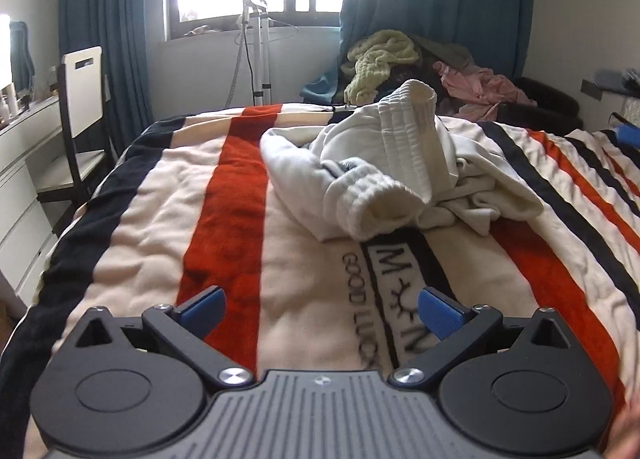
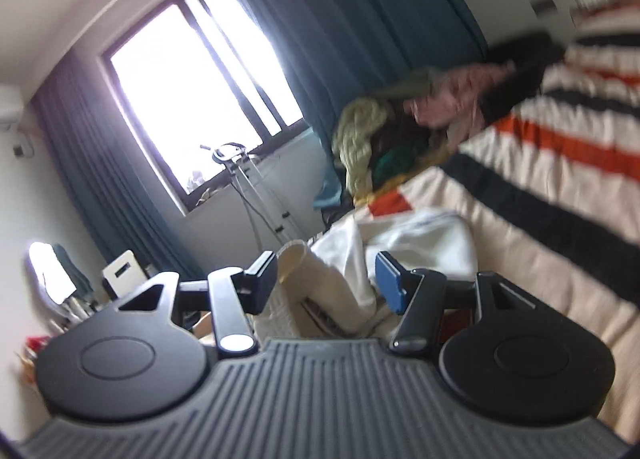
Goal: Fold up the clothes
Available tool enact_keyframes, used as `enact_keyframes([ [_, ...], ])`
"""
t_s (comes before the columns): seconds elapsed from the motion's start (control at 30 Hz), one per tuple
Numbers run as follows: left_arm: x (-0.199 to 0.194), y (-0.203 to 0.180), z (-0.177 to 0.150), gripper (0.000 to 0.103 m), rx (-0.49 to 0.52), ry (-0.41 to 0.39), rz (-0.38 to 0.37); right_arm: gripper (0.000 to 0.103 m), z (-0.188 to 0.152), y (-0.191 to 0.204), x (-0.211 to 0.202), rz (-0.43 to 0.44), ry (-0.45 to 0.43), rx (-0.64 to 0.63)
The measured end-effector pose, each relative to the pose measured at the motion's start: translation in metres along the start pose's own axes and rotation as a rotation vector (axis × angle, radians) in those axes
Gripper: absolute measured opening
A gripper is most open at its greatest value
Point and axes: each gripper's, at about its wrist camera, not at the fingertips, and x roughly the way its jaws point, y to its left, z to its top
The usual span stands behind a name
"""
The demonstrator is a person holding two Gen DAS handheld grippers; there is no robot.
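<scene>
A crumpled white sweatshirt (image 1: 400,171) lies in a heap on the striped blanket (image 1: 160,199), with a ribbed cuff (image 1: 380,211) pointing toward me. My left gripper (image 1: 322,313) is open and empty, low over the blanket, a short way in front of the heap. In the tilted, blurred right wrist view, my right gripper (image 2: 326,279) is open, with the white sweatshirt (image 2: 420,243) just beyond and between its blue pads (image 2: 390,279). It does not grip the cloth.
A pile of other clothes (image 1: 420,63), yellow-green and pink, sits beyond the bed's far edge. A garment steamer stand (image 1: 256,47) is under the window. A chair (image 1: 80,107) and white drawers (image 1: 20,163) stand at the left.
</scene>
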Motion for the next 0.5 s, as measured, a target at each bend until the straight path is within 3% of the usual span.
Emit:
enact_keyframes([
  [0.17,0.049,-0.006,0.023,0.096,0.017,0.048,0.014,0.058,-0.012,-0.015,0.013,0.031,0.065,-0.007],
  [0.23,0.061,-0.005,0.029,0.095,0.029,0.017,-0.020,0.058,-0.021,-0.025,0.026,0.024,0.133,0.014],
  [0.33,0.080,-0.008,0.038,0.094,0.060,-0.019,0.000,0.058,-0.030,-0.037,0.043,0.003,0.196,0.049],
  [0.43,0.106,-0.007,0.045,0.081,0.065,-0.004,0.049,0.058,-0.036,-0.043,0.056,-0.008,0.212,0.068],
  [0.5,0.119,-0.003,0.052,0.060,0.050,0.007,0.098,0.058,-0.044,-0.046,0.067,-0.024,0.234,0.071],
])
